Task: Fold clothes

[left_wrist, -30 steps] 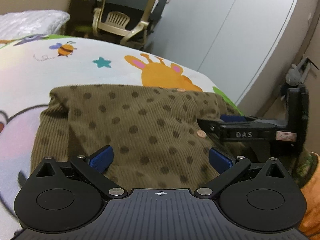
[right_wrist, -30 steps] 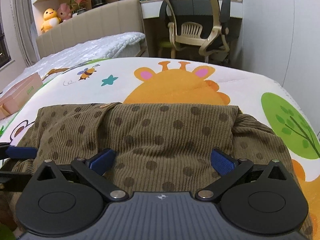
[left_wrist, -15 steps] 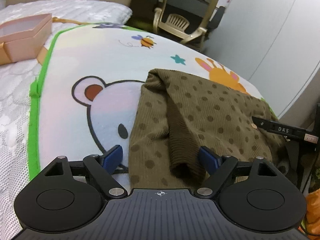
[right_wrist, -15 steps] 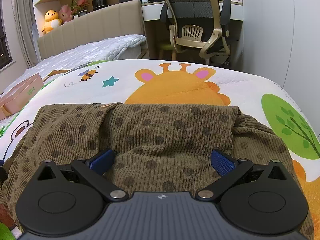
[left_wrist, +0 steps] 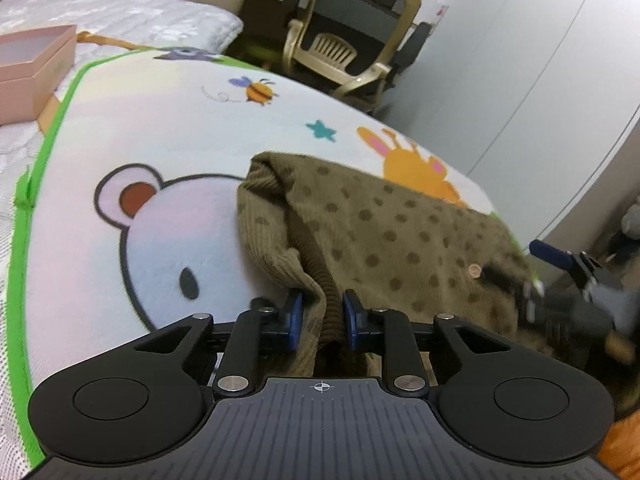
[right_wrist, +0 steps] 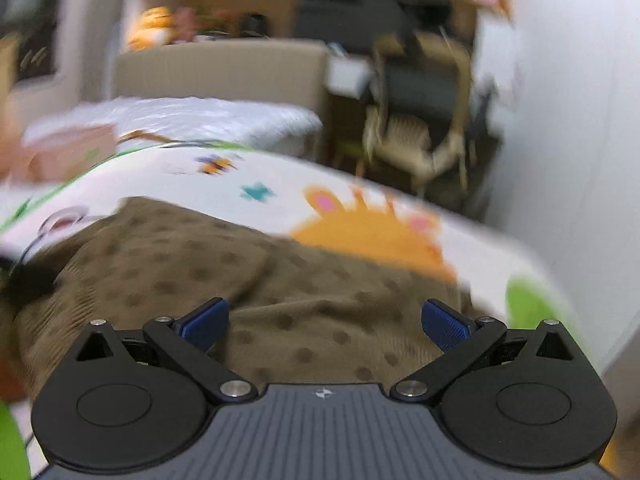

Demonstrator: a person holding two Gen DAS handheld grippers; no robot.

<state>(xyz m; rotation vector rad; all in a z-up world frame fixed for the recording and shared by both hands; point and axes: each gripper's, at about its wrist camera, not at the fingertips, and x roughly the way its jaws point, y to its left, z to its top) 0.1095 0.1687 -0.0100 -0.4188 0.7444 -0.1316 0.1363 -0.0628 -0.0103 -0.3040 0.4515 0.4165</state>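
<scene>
A brown corduroy garment with dark dots (left_wrist: 380, 232) lies folded on the cartoon blanket (left_wrist: 160, 120). My left gripper (left_wrist: 322, 316) is at the garment's near left edge. Its jaws are closing, and a raised fold of the fabric is pinched between the blue pads. In the blurred right wrist view my right gripper (right_wrist: 324, 320) hovers over the garment (right_wrist: 240, 280) near its right side. It is open, with nothing gripped between its pads. One of its blue fingers (left_wrist: 550, 251) shows at the garment's far right in the left wrist view.
A pink box (left_wrist: 32, 68) sits on the white quilt at far left. A gold-framed office chair (left_wrist: 344, 48) stands beyond the bed, beside pale wardrobe doors (left_wrist: 520, 60). The blanket's right edge drops off past the garment.
My left jaws have gone from wide open to pinching the fold at the garment's left edge. The right gripper has moved and rolled, and its view is now blurred and tilted.
</scene>
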